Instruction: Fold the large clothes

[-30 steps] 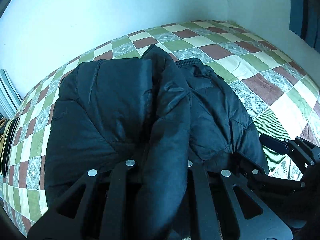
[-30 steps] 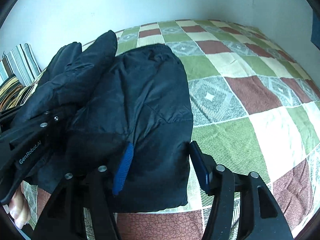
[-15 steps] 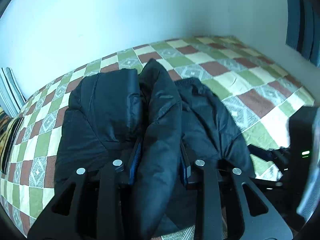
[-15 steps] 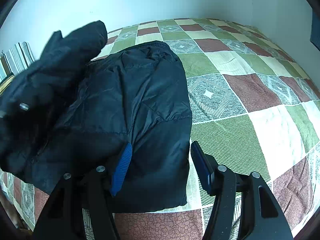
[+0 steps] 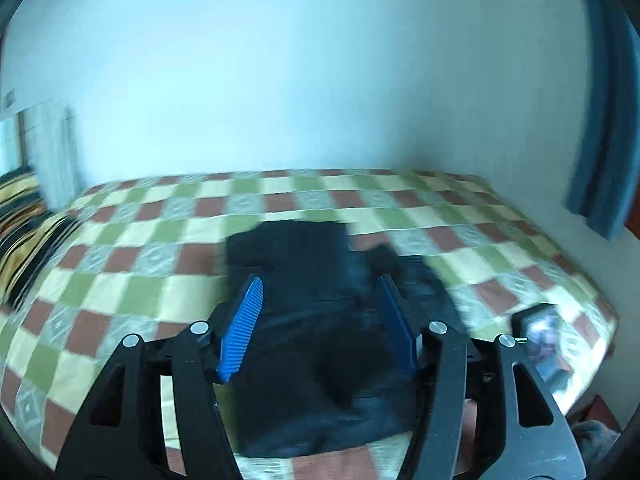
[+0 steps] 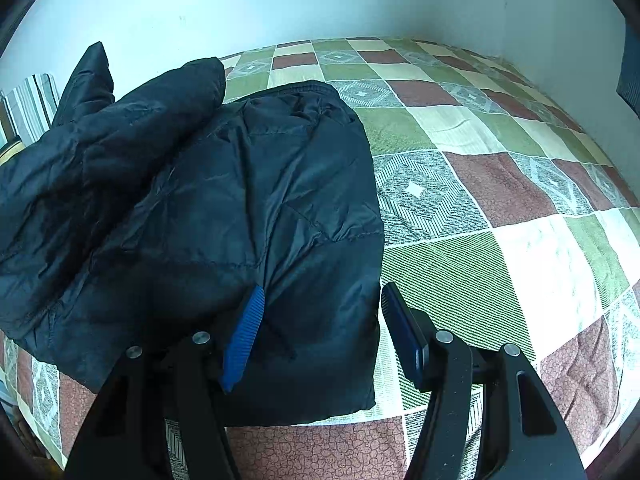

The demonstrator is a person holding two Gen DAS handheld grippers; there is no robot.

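A black puffer jacket [image 6: 224, 216] lies folded on a checked bedspread [image 6: 500, 168], one sleeve [image 6: 132, 132] laid across its top. It also shows, blurred, in the left wrist view [image 5: 312, 304]. My right gripper [image 6: 320, 324] is open, its jaws over the jacket's near right corner, not closed on it. My left gripper [image 5: 320, 320] is open and empty, held back above the near edge of the jacket.
The bed meets pale walls at the back and right. A striped pillow [image 6: 28, 108] lies at the far left. A blue curtain [image 5: 600, 120] hangs at the right. The other gripper's body [image 5: 540, 332] shows at the bed's near right edge.
My left gripper let go of the sleeve, opened and pulled back and up, so its view is blurred. The sleeve now rests on the jacket. My right gripper stayed open in place.
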